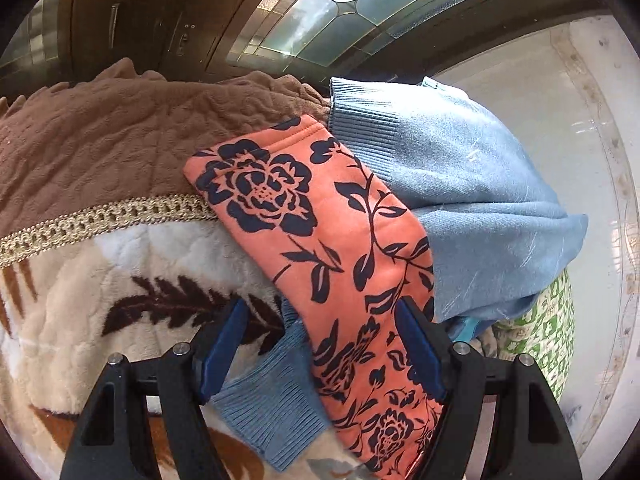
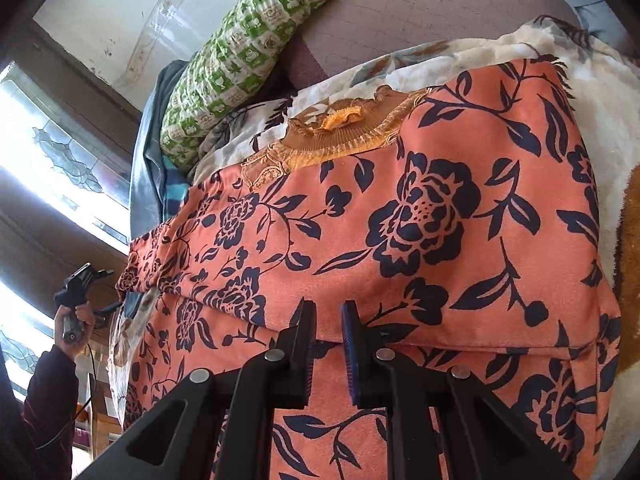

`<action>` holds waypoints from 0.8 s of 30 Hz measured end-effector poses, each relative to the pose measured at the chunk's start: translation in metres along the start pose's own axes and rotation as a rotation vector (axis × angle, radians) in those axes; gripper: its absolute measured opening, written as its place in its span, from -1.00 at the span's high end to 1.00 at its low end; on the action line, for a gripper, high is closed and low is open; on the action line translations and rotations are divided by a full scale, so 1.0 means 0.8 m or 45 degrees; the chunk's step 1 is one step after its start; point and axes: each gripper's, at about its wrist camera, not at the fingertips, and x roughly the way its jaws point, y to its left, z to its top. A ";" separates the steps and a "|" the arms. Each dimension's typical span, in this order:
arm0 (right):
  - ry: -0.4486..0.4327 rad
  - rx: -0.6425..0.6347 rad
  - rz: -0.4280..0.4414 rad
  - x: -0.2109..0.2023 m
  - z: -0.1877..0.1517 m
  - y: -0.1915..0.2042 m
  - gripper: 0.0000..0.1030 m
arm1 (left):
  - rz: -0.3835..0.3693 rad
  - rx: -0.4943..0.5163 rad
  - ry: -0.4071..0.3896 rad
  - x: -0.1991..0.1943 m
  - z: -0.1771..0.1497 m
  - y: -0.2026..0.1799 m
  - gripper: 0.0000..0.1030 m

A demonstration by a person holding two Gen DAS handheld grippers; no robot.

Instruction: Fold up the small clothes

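Bedding is forming the work surface: a plush cream blanket with brown leaf motifs (image 1: 132,280), with a brown embossed throw (image 1: 120,136) and a green-and-white patterned pillow (image 2: 248,48) lying beside it. An orange garment printed with navy flowers (image 2: 420,240) is lying spread across it, one sleeve (image 1: 320,248) crossing a pale blue ribbed sweater (image 1: 472,200). The left gripper (image 1: 324,344) is hovering with jaws spread over that sleeve, while the right gripper (image 2: 328,316) is pinching a folded orange edge; judging by this, a fold is in progress, and the next move likely calls for the left jaws closing on the sleeve.

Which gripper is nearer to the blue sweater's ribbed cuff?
Left. The left gripper is open, right above the ribbed cuff. The right gripper sits on the orange floral garment; no cuff shows in its view.
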 end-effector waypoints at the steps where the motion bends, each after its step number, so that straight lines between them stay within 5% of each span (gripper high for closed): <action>1: 0.000 0.000 -0.002 0.001 -0.001 0.000 0.70 | -0.015 -0.007 -0.003 0.006 0.003 -0.002 -0.48; 3: 0.001 0.001 -0.013 0.003 -0.003 0.000 0.70 | -0.032 -0.009 -0.007 0.018 0.007 -0.006 -0.35; 5: -0.005 -0.003 -0.019 0.005 -0.004 -0.001 0.70 | 0.012 0.027 -0.020 0.026 0.009 -0.011 0.28; 10: -0.025 -0.007 -0.032 0.010 -0.006 -0.001 0.71 | 0.105 0.151 -0.096 0.025 0.009 -0.026 0.91; 18: -0.052 0.016 -0.008 0.000 -0.004 0.001 0.71 | -0.071 0.521 -0.249 -0.067 -0.035 -0.122 0.91; 24: -0.125 0.044 0.042 -0.026 0.006 0.003 0.71 | -0.190 0.811 -0.259 -0.124 -0.123 -0.201 0.91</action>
